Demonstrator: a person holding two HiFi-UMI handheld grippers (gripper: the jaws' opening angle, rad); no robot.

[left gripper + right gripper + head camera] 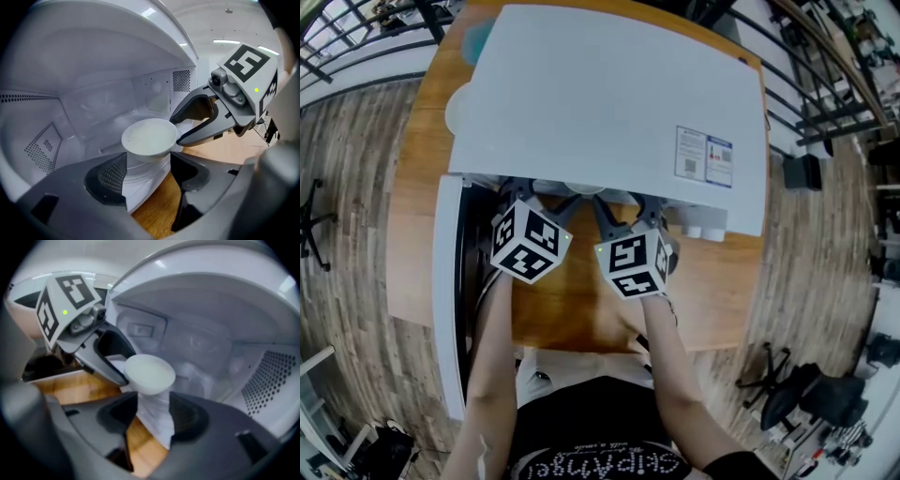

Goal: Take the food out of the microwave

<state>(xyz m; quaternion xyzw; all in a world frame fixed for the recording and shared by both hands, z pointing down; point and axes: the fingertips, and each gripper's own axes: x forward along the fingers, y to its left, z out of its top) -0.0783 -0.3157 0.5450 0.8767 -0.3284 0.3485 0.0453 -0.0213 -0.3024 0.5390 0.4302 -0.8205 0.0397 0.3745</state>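
Both open-jawed, left gripper (147, 171) and right gripper (152, 416) flank round white bowl (149, 136) in white boxy microwave (609, 103); uneven pinch could tip or spill it.

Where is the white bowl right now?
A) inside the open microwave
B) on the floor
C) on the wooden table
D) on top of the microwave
A: the bowl sits on the inner floor of the microwave, with its white walls around it.
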